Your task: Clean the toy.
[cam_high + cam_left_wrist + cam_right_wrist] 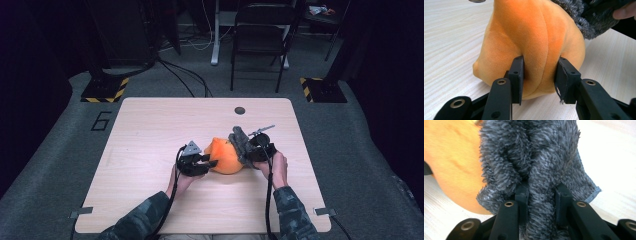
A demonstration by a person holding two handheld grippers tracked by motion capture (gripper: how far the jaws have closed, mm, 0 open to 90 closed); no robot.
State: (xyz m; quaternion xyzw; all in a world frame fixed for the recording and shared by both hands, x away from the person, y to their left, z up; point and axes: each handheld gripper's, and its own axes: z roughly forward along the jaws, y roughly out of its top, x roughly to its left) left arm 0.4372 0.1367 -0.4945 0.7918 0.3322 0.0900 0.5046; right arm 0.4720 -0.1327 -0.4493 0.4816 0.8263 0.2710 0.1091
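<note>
Orange plush, a rounded soft toy (534, 42), sits mid-table (150, 125). The left gripper (539, 77) pinches a fold of it. Against its other side, the right gripper (541, 200) clamps fuzzy grey cloth (529, 152), possibly a sock.

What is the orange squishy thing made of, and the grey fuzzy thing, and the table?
The orange plush toy looks like soft short-pile fabric over stuffing: it has stitched seams and dents where the left gripper pinches it. The grey cloth looks like shaggy fleece or microfibre, with long loose fibres and a stitched edge; the right gripper holds it. The table looks like pale, matte wood-grain laminate, though it could be real wood.
</note>
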